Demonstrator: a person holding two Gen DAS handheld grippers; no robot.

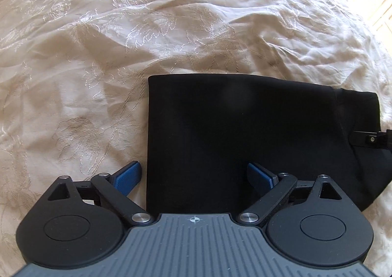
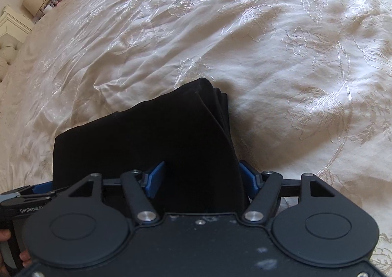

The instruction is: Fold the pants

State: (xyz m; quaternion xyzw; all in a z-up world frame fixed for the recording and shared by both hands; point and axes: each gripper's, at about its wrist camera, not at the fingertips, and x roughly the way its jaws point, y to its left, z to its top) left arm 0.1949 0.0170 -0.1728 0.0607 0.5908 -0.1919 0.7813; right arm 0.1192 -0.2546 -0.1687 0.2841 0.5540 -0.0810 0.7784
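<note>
Folded pants (image 1: 245, 139) lie crosswise; flat.

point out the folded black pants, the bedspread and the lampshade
folded black pants (image 1: 245, 135) left wrist view, middle of the flat top layer
bedspread (image 2: 281, 32) right wrist view, bare embroidered cream fabric beyond the pants
lampshade (image 2: 31, 3) right wrist view, side of the shade, far upper left

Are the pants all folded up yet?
Nearly. The black pants already lie in a neat stacked rectangle on the cream bedspread. Both tools, left and right, are open around its near edge. Maybe one last fold or tidy remains.
</note>
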